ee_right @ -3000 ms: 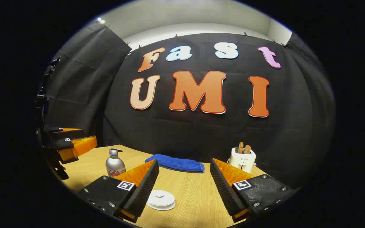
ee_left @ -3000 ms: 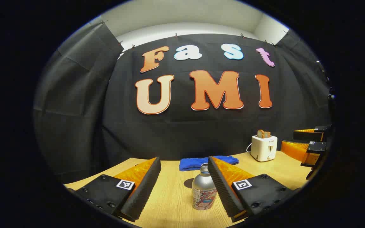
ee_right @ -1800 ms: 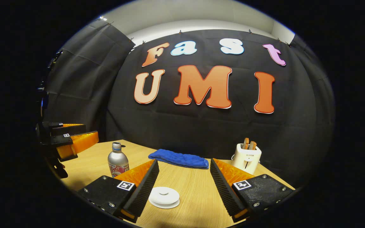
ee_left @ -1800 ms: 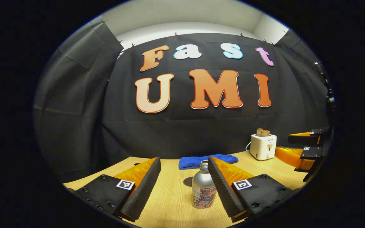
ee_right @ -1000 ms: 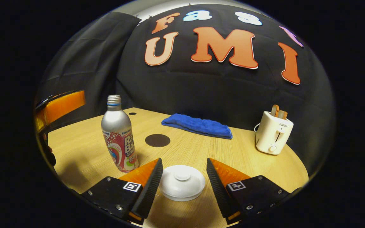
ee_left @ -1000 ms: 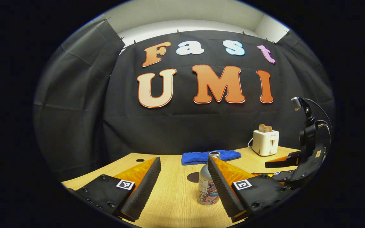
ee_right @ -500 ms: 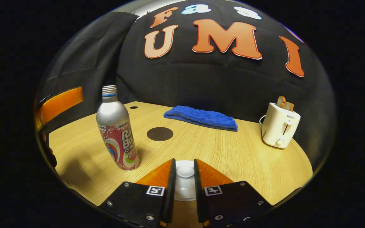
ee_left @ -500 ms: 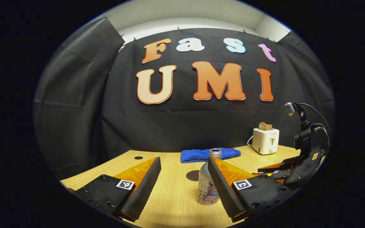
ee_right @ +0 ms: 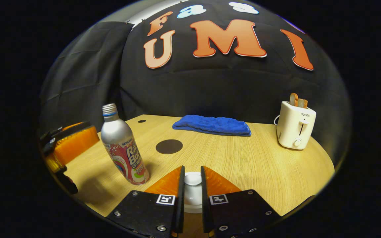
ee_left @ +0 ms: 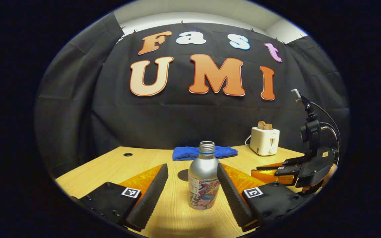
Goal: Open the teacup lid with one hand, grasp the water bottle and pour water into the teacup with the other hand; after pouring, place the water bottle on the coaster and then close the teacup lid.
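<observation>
A silver water bottle (ee_left: 203, 180) with a colourful label stands upright on the wooden table, uncapped. My left gripper (ee_left: 192, 165) is open and the bottle sits between its fingers, nearer the right one, with gaps on both sides. In the right gripper view the bottle (ee_right: 124, 153) stands at the left, with the left gripper (ee_right: 71, 143) beside it. My right gripper (ee_right: 192, 168) is shut on the knob (ee_right: 192, 178) of the white teacup lid (ee_right: 193, 200). The cup beneath is hidden. A dark round coaster (ee_right: 169, 146) lies behind the bottle.
A folded blue towel (ee_right: 212, 125) lies along the back of the table. A white toaster (ee_right: 296, 129) with bread stands at the back right. In the left gripper view the right gripper (ee_left: 286, 172) is low over the table at the right, near the toaster (ee_left: 265, 141).
My right gripper came down over the white lid and shut on its knob. My left gripper shifted so the bottle now stands centred between its open fingers.
</observation>
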`<state>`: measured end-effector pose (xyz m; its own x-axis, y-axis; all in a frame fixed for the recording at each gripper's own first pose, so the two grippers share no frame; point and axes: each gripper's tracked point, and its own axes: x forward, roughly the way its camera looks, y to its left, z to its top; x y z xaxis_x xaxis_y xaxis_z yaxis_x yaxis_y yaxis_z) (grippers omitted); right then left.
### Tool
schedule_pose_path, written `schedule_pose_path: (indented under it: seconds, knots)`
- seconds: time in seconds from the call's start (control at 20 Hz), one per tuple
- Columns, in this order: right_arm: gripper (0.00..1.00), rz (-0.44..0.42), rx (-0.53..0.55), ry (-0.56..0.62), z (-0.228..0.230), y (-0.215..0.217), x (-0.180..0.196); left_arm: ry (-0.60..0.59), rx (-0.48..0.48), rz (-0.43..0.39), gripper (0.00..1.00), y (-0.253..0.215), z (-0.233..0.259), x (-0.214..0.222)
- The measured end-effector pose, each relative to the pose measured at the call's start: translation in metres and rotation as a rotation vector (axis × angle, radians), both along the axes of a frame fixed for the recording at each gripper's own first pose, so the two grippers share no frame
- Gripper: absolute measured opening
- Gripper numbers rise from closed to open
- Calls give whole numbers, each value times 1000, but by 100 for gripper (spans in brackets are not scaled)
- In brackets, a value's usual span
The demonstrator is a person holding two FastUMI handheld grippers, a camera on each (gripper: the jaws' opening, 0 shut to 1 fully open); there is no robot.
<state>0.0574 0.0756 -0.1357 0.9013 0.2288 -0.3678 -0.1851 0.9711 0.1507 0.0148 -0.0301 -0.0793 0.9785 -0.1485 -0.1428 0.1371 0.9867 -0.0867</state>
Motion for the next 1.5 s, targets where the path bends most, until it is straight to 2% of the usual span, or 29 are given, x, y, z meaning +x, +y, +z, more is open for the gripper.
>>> schedule_pose_path:
  seconds: [0.05, 0.15, 0.2, 0.25, 0.3, 0.5, 0.8, 0.85, 1.0, 1.05, 1.1, 1.15, 1.3, 1.4, 1.45, 1.5]
  knots:
    - [23, -5, 2, -11, 5, -3, -1, 9, -7, -11, 97, -4, -3, 1]
    - [23, -17, 9, -33, 14, -9, -2, 27, -19, -28, 94, -12, -10, 3]
    - [23, -22, 16, -43, 18, -12, -3, 36, -22, -32, 97, -15, -15, 5]
    - [19, -25, 22, -56, 23, -16, -4, 46, -19, -32, 97, -17, -20, 7]
    - [23, -28, 31, -64, 28, -19, -6, 53, -13, -30, 98, -17, -25, 9]
    - [23, -48, 40, -101, 45, -36, -13, 109, 9, -30, 98, -25, -48, 19]
    - [23, -95, 21, -138, 59, -64, -25, 165, -16, -34, 98, -32, -66, 29]
    - [23, -103, 20, -139, 60, -69, -27, 180, -14, -29, 97, -32, -70, 30]
    - [23, -127, 14, -139, 58, -82, -33, 174, 7, -26, 84, -33, -66, 38]
    - [23, -132, 13, -137, 57, -86, -34, 177, 17, -19, 83, -32, -69, 40]
    - [23, -138, 13, -137, 57, -90, -35, 178, 34, -20, 86, -31, -68, 40]
    - [23, -136, 17, -136, 57, -92, -36, 182, 77, -13, 82, -28, -68, 42]
    - [23, -146, 29, -148, 62, -95, -37, 159, 226, 9, 80, -18, -58, 51]
    - [23, -153, 22, -157, 66, -101, -40, 153, 312, 7, 84, -17, -54, 54]
    - [23, -159, 18, -160, 67, -105, -41, 141, 357, 3, 80, -17, -51, 54]
    - [23, -167, 16, -164, 67, -112, -43, 132, 402, -1, 80, -16, -47, 54]
